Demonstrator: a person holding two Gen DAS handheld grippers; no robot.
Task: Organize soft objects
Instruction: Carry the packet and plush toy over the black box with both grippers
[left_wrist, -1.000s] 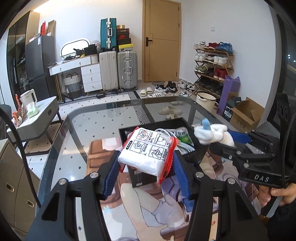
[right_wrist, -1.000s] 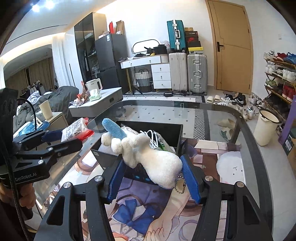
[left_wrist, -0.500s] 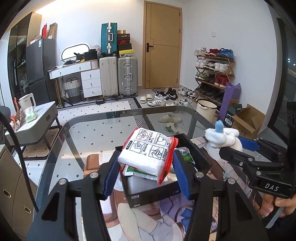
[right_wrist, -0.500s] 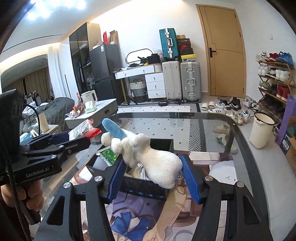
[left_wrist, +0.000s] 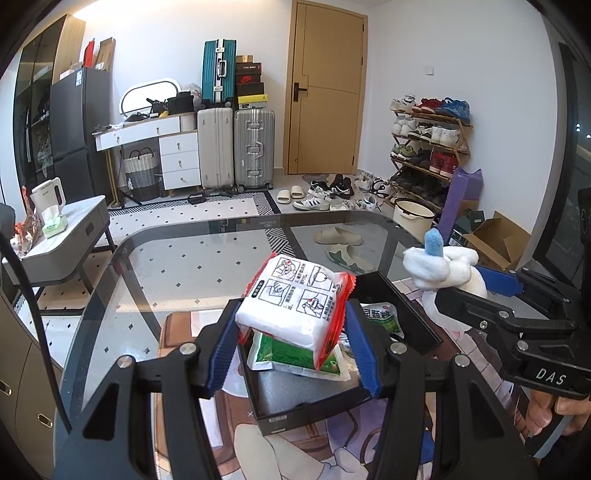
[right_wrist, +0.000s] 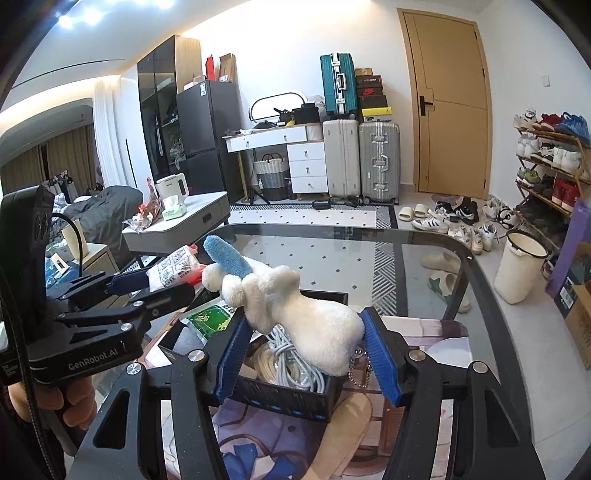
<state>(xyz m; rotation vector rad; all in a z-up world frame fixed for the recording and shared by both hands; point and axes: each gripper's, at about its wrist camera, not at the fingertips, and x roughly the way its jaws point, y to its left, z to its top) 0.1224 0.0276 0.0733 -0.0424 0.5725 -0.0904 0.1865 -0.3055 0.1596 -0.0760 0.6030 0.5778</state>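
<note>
My left gripper is shut on a white packet with red edges and holds it above the near left part of a black box. My right gripper is shut on a white plush toy with a blue horn and holds it above the box. The plush also shows at the right of the left wrist view. The packet shows at the left of the right wrist view. Green packets and coiled white cables lie in the box.
The box stands on a printed mat on a glass table. Beyond the table are a grey side table with a kettle, suitcases, a shoe rack and shoes on the floor.
Both grippers have risen and pulled back from the box, each still holding its object. The box now sits lower and nearer in both views.
</note>
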